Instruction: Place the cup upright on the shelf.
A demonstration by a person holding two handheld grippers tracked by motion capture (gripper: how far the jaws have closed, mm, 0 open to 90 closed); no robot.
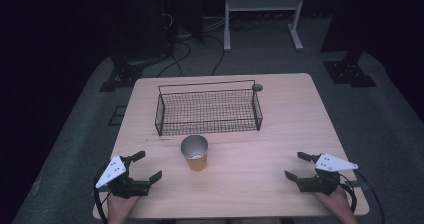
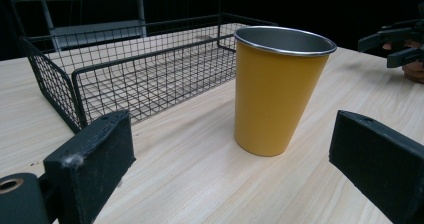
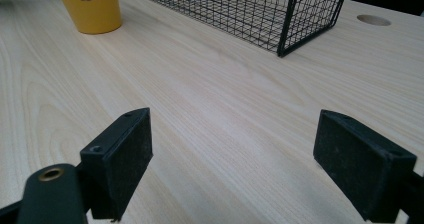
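Observation:
A yellow metal cup stands upright on the wooden table, just in front of a black wire basket. In the left gripper view the cup is close ahead, between the spread jaws, with the basket behind it. My left gripper rests open at the table's front left, apart from the cup. At the front right my right gripper is open too, with bare table between its jaws. The right gripper view has the cup at the top left and the basket across the top.
The table has a round cable hole at the back, behind the basket's right end. A white frame and dark stands with cables are on the floor beyond the table. Bare tabletop lies between the two grippers.

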